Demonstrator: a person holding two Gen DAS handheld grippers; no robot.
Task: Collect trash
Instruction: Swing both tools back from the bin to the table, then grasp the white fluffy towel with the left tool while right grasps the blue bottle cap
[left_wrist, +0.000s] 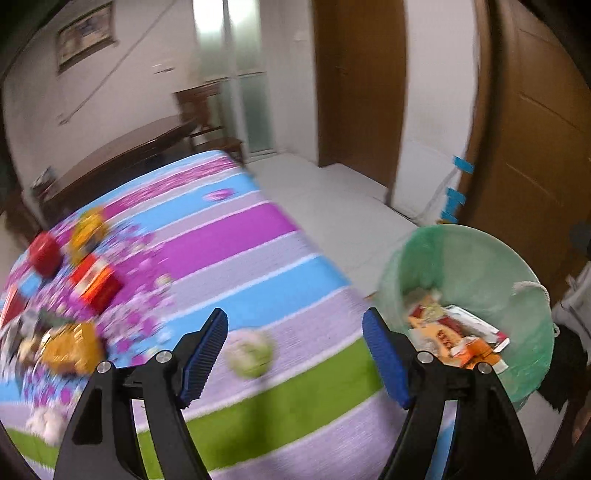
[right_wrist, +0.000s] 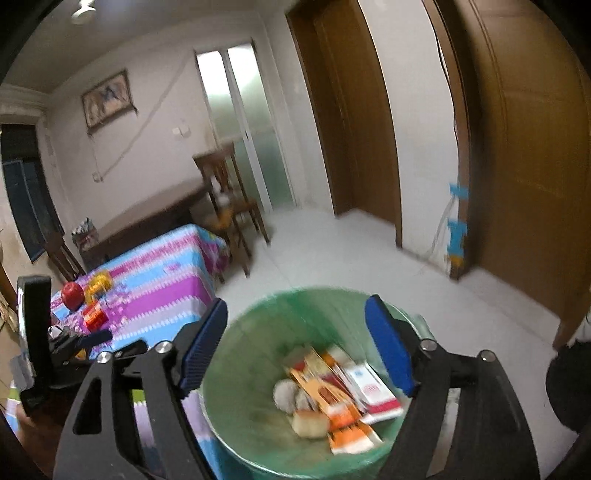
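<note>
My left gripper (left_wrist: 295, 354) is open and empty above a striped tablecloth (left_wrist: 229, 236), over a crumpled white-green wad (left_wrist: 250, 352) lying on it. Red and yellow wrappers and boxes (left_wrist: 94, 282) lie at the table's left. A green-lined trash bin (left_wrist: 476, 258) stands to the right of the table, holding orange and white cartons (left_wrist: 458, 339). My right gripper (right_wrist: 297, 343) is open and empty directly above the bin (right_wrist: 258, 354), where cartons and crumpled wads (right_wrist: 332, 391) lie. The left gripper's body (right_wrist: 33, 332) shows at the left of the right wrist view.
A white tissue lump (left_wrist: 46, 424) lies near the table's front left. Behind are a dark wooden table (right_wrist: 155, 210), a chair (right_wrist: 229, 206), a glass door (right_wrist: 251, 129) and brown doors (right_wrist: 517, 147). The floor is white tile (right_wrist: 332, 258).
</note>
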